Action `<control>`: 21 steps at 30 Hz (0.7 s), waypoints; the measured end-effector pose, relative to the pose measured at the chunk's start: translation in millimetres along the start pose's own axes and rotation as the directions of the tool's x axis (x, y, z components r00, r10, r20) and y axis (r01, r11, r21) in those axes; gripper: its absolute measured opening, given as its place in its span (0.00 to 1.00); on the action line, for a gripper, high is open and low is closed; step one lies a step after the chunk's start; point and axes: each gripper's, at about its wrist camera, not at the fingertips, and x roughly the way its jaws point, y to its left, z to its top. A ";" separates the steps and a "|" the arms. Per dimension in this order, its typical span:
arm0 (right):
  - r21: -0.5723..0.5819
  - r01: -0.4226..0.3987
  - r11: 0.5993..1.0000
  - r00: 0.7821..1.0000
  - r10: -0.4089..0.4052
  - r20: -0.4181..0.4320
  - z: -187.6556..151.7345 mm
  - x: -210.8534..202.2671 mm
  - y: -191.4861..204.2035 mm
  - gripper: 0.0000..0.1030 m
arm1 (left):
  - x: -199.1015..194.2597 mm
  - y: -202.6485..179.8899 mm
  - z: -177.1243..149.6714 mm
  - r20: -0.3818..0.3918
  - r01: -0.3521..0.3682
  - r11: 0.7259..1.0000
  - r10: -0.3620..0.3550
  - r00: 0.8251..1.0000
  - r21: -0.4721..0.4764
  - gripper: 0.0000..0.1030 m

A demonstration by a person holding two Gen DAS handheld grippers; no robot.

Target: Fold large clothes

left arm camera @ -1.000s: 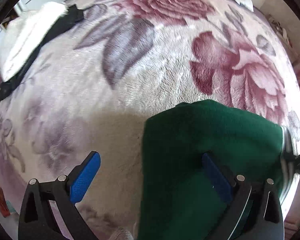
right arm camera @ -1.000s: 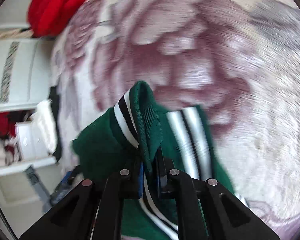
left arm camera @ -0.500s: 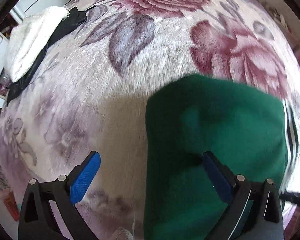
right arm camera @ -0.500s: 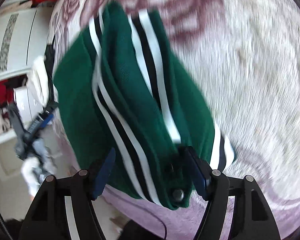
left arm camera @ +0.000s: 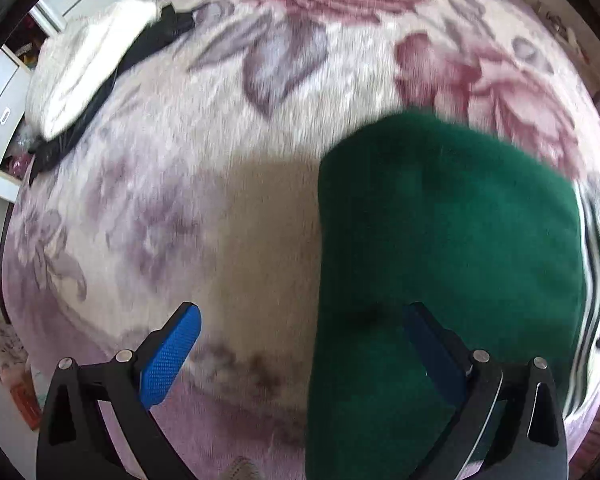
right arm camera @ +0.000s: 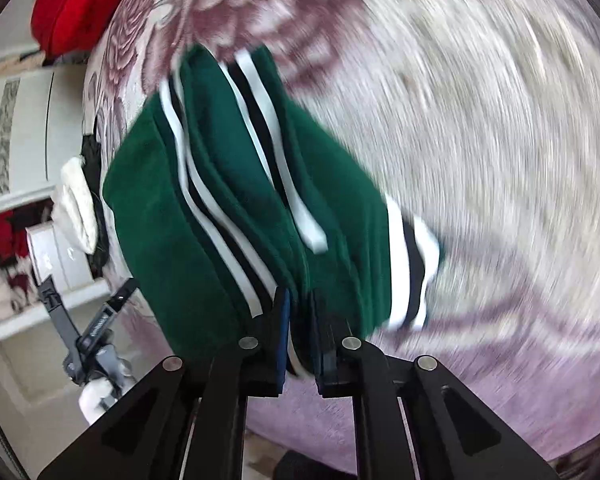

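A dark green garment (left arm camera: 440, 220) with white and black stripes lies folded on the floral blanket (left arm camera: 220, 160). My left gripper (left arm camera: 300, 312) hovers open above the garment's left edge, its right finger over the green cloth and its left over the blanket, holding nothing. In the right wrist view the striped folds of the garment (right arm camera: 228, 184) bunch up in front of my right gripper (right arm camera: 300, 300). Its jaws are closing, and the pads pinch the near edge of the green fabric between them.
A white fluffy and black garment (left arm camera: 84, 68) lies at the bed's far left edge. A red garment (right arm camera: 80, 4) sits at the head of the bed beside white cabinets (right arm camera: 20, 140). The other gripper (right arm camera: 96, 328) shows at the bed's side.
My right gripper let the raised striped fold drop, opened wide, then closed on the garment's near edge. The garment now lies in a flatter stack. The left gripper drew back slightly.
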 end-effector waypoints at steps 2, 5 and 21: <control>-0.042 -0.059 0.997 0.997 0.060 0.043 35.8 -3.0 15.1 0.32 | 1.9 0.7 14.8 0.025 0.012 1.000 -0.012 1.000 -0.005 1.00; -0.118 -0.078 0.990 0.994 0.086 0.069 79.8 17.7 42.6 0.70 | 8.2 4.1 34.7 0.048 0.009 1.000 -0.008 0.999 -0.017 1.00; 0.005 0.166 0.986 0.975 -0.165 0.147 163.5 50.7 50.2 0.00 | 47.6 -4.1 61.3 -0.006 0.064 0.997 -0.065 0.998 -0.035 1.00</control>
